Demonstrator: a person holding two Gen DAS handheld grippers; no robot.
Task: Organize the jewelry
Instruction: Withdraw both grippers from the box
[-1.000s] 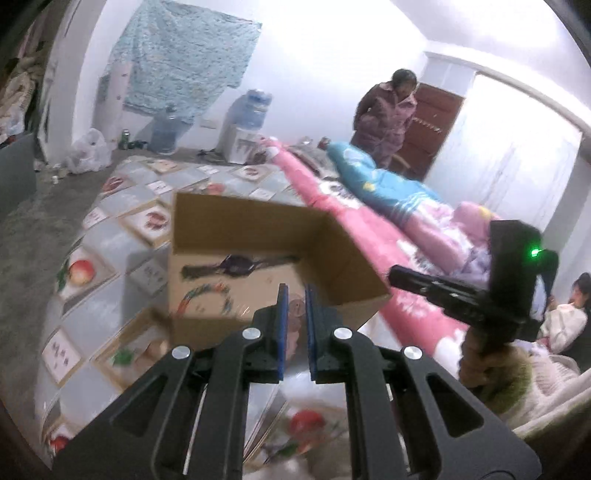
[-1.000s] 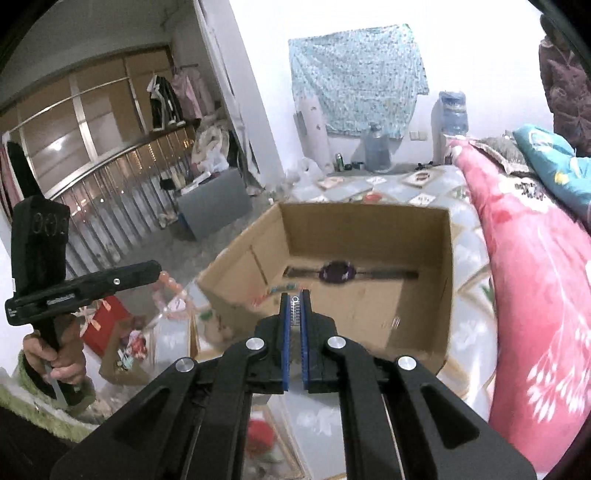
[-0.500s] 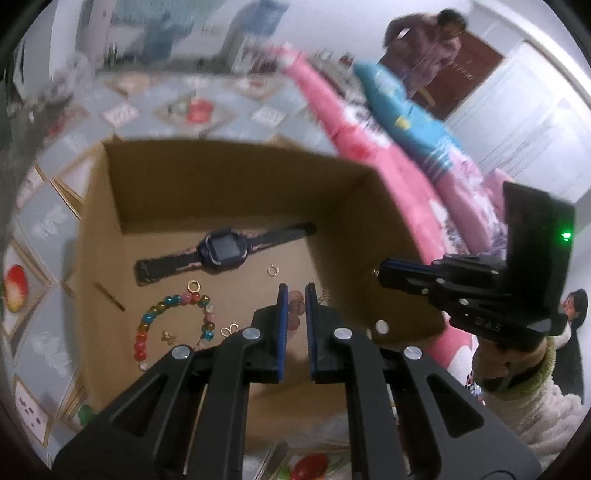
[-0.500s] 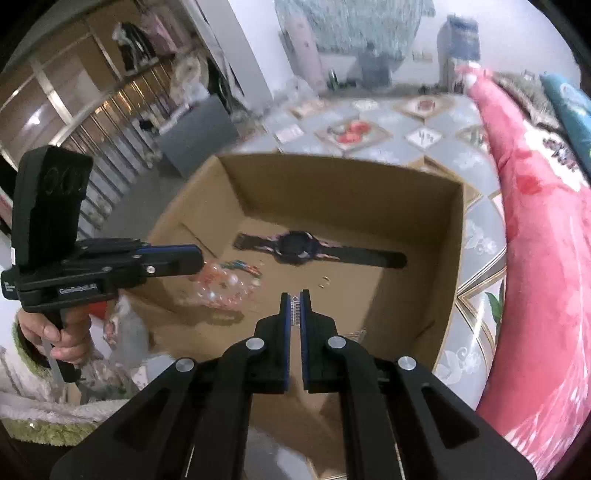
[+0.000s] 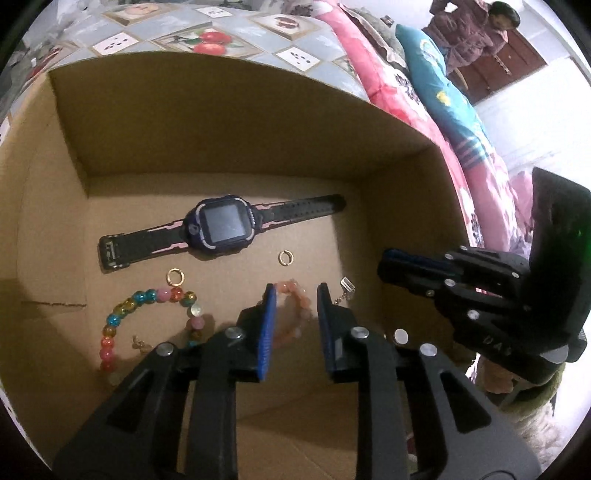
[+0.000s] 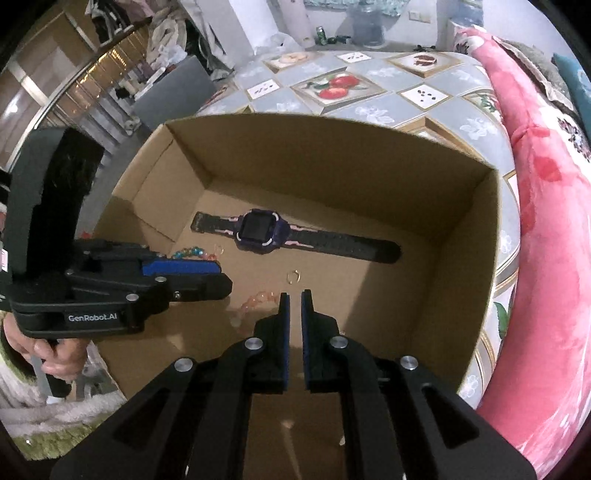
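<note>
An open cardboard box point(image 5: 221, 129) holds a dark watch point(image 5: 221, 229), a multicoloured bead bracelet point(image 5: 147, 299), two gold rings point(image 5: 285, 257) and a small silver clasp point(image 5: 347, 285). My left gripper point(image 5: 297, 291) points down into the box and its jaws are opening. A pink bead bracelet point(image 5: 293, 288) lies between the fingers, and the pads stand clear of it. My right gripper point(image 6: 294, 297) hovers over the box floor point(image 6: 332, 166) with only a narrow slit between its fingers, and nothing shows in it. The pink bracelet point(image 6: 258, 299) sits just left of it, below the left gripper point(image 6: 218, 277).
The box rests on a bed with a grey fruit-patterned sheet point(image 6: 332, 88). A pink quilt point(image 6: 546, 221) runs along its right side. A person point(image 5: 476, 33) stands by a door at the back. A hand point(image 6: 55, 354) grips the left tool's handle.
Both grippers have come down and tilted into the box. The left jaws have parted and the pink bracelet has gone from their grip to the box floor. The right gripper's slit no longer shows the silver piece.
</note>
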